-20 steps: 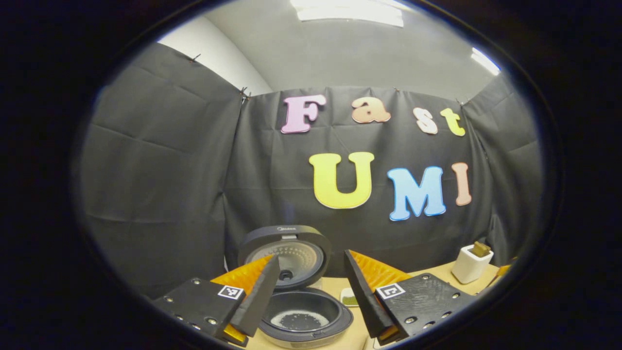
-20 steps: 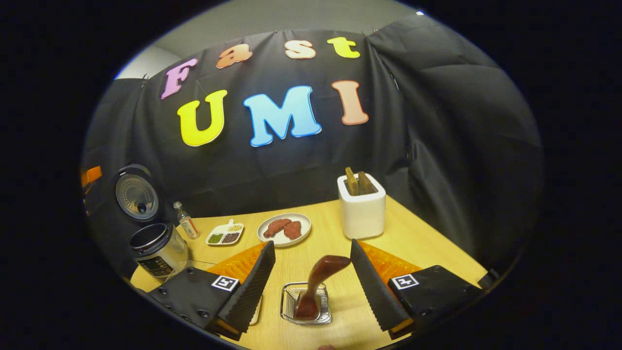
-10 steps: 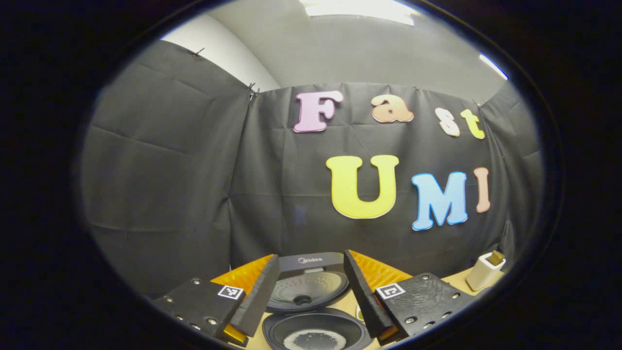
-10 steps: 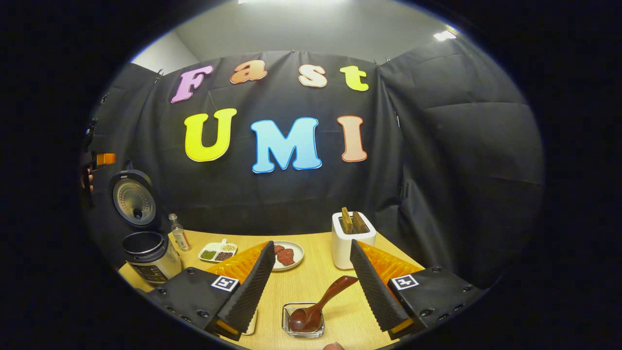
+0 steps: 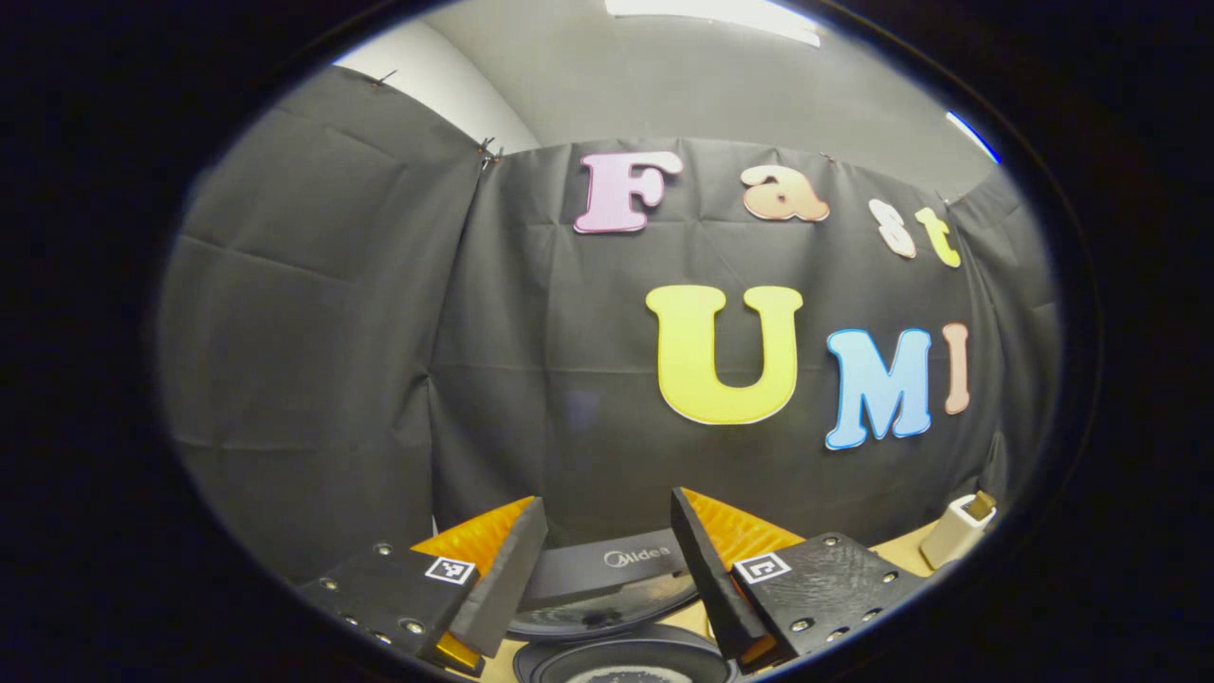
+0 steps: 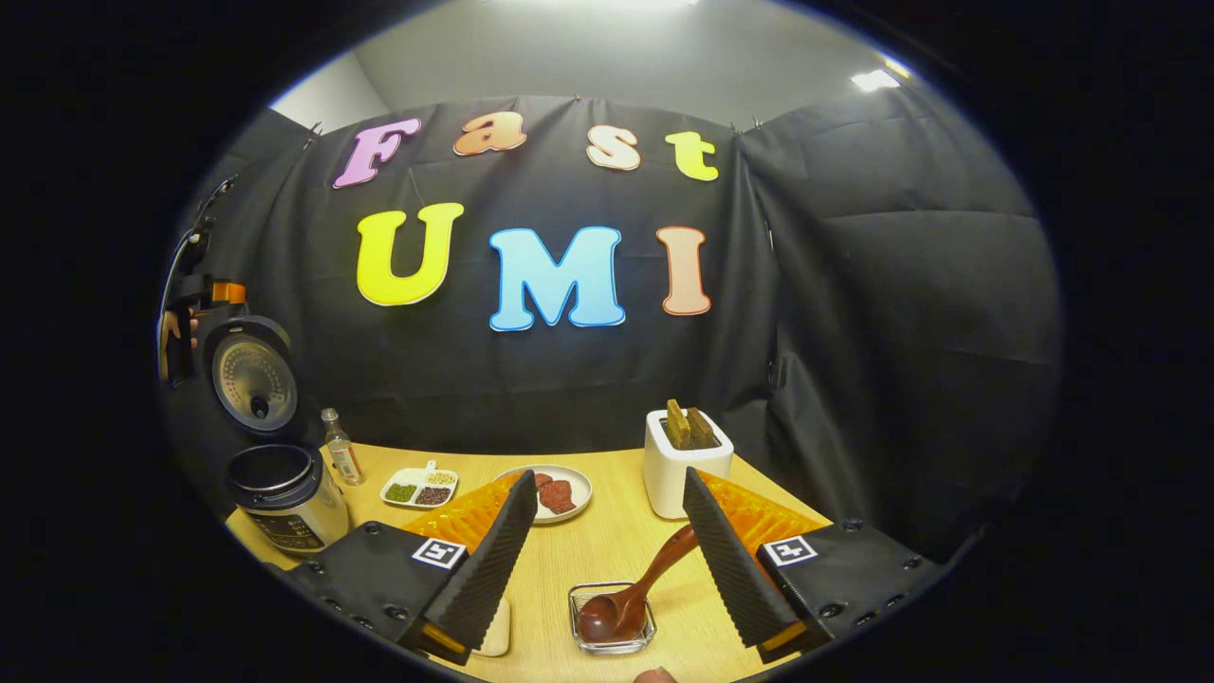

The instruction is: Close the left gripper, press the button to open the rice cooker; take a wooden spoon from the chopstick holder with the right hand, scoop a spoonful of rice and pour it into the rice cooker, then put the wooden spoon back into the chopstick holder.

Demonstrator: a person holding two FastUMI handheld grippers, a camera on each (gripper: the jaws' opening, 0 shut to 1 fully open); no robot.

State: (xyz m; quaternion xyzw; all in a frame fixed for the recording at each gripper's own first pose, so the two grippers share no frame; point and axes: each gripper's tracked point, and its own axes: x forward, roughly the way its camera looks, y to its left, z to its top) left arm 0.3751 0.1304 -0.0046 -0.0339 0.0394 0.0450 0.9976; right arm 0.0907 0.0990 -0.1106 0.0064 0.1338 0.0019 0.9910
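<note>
Table (image 6: 607, 545): wooden, black cloth behind.
Glass dish (image 6: 612, 618): wooden spoon (image 6: 631, 598) bowl inside.
Rice cooker (image 6: 280, 484): lid up, left of dish.
Chopstick holder (image 6: 678, 465): wooden utensils, behind dish.
Right gripper (image 6: 607, 550): fingers apart, empty.
Left gripper (image 5: 607, 560): fingers apart, above cooker.

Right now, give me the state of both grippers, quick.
Left gripper: open, holding nothing, above the open rice cooker.
Right gripper: open, holding nothing; the wooden spoon rests in a small glass dish between its fingers.

A small clear bottle with a red label (image 6: 342, 460) is stood near a white divided dish of beans (image 6: 418, 489); beside it, a round white plate of reddish meat (image 6: 560, 493) is set on the light wooden table (image 6: 607, 541).
</note>
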